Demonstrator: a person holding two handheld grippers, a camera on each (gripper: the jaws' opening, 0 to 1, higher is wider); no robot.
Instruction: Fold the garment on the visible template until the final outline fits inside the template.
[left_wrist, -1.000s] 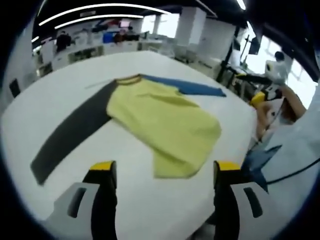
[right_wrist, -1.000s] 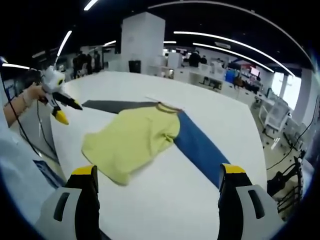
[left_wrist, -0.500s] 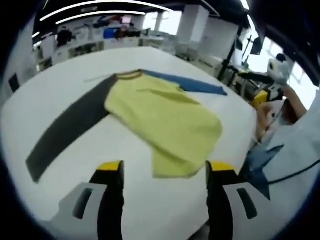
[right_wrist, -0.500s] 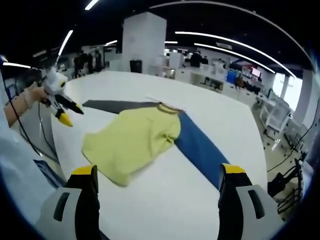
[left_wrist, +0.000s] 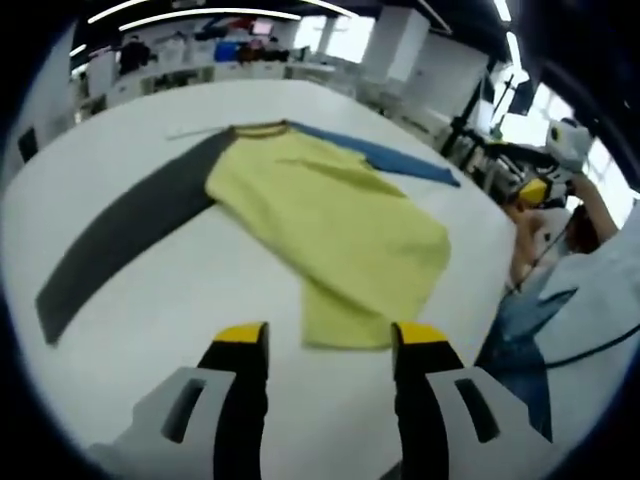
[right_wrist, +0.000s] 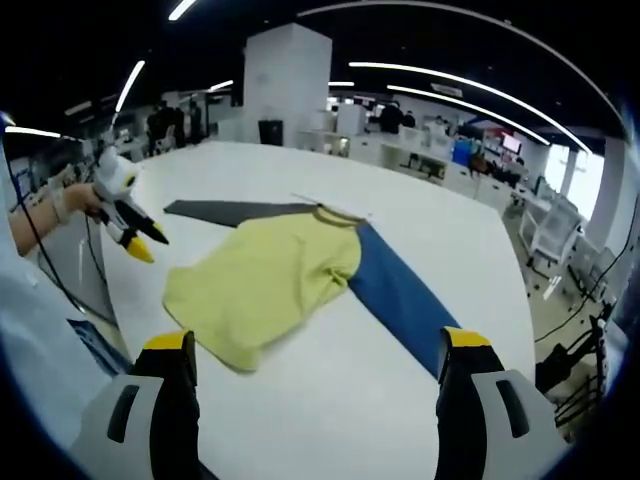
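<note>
With both my left gripper (left_wrist: 322, 345) and right gripper (right_wrist: 318, 350) open and empty near the yellow shirt's (left_wrist: 325, 225) hem, I judge grasping it comes next.

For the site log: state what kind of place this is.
Probably an open-plan office or lab: rows of desks, ceiling strip lights and a large white table holding a yellow shirt.

Left tongs (left_wrist: 325, 345): black jaws, yellow tips, grey-white housings with dark slots. Right tongs (right_wrist: 315, 350): likewise built. Pale blue sleeve (left_wrist: 600, 290) worn; black cable trailed.
</note>
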